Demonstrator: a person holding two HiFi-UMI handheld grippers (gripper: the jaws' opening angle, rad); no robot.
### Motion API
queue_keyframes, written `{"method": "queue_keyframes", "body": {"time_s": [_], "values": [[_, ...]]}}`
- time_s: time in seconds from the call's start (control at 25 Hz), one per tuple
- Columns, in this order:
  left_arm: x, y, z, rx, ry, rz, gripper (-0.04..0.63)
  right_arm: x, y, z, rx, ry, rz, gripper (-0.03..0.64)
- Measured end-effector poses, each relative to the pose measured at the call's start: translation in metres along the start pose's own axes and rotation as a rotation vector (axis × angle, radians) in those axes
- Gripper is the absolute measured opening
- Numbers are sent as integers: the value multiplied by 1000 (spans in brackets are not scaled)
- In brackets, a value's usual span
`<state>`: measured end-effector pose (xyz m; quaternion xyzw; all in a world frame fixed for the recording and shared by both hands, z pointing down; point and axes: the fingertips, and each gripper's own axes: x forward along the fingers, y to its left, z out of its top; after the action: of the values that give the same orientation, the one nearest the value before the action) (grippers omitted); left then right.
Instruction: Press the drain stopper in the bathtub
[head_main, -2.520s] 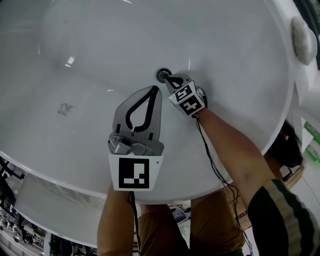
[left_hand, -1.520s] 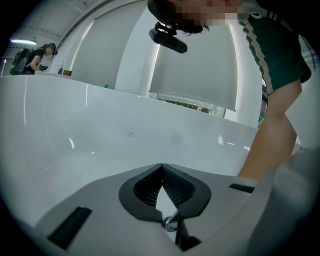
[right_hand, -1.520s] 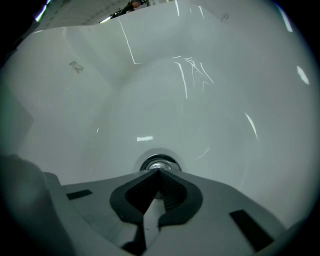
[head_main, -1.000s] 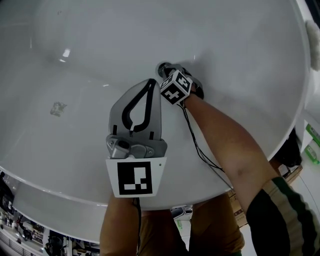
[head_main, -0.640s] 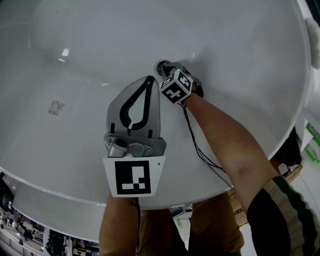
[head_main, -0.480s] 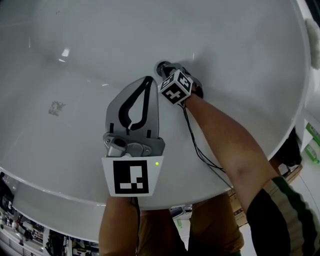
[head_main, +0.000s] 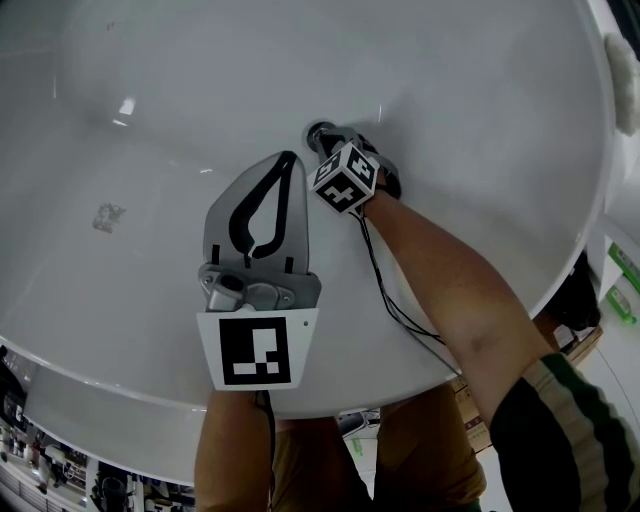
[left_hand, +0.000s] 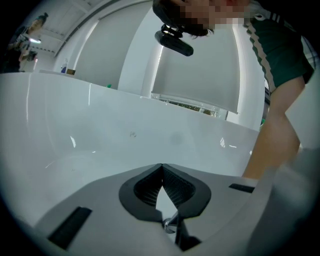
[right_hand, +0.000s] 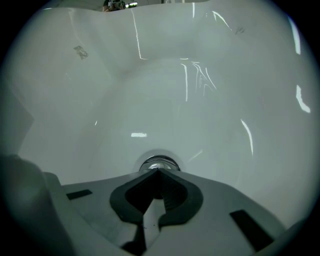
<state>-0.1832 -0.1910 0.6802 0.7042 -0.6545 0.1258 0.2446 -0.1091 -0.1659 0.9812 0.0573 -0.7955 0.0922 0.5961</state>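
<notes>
The head view looks steeply down into the bathtub (head_main: 450, 60). The right gripper view sits close over the drain stopper (right_hand: 158, 163), which the head view shares; the left gripper view faces the tub's far wall.

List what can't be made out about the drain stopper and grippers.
- Head view: the right gripper covers most of the drain stopper.
- Right gripper view: its shut jaws hide the stopper's near edge; contact and pressed depth cannot be told.
- Left gripper: its view misses the stopper.
- Head view: the grey mark is too small to read.

Round chrome drain stopper (right_hand: 158, 163) in bathtub (right_hand: 220, 125)
</notes>
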Motion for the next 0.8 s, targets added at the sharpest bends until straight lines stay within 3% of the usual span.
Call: {"method": "queue_keyframes", "body": {"time_s": [0.28, 0.8], "values": [[1, -3, 0, 18, 10, -8, 9, -7, 1, 1, 36, -6, 32, 11], [1, -7, -3, 40, 21, -24, 9, -8, 0, 2, 63, -44, 3, 11]]}}
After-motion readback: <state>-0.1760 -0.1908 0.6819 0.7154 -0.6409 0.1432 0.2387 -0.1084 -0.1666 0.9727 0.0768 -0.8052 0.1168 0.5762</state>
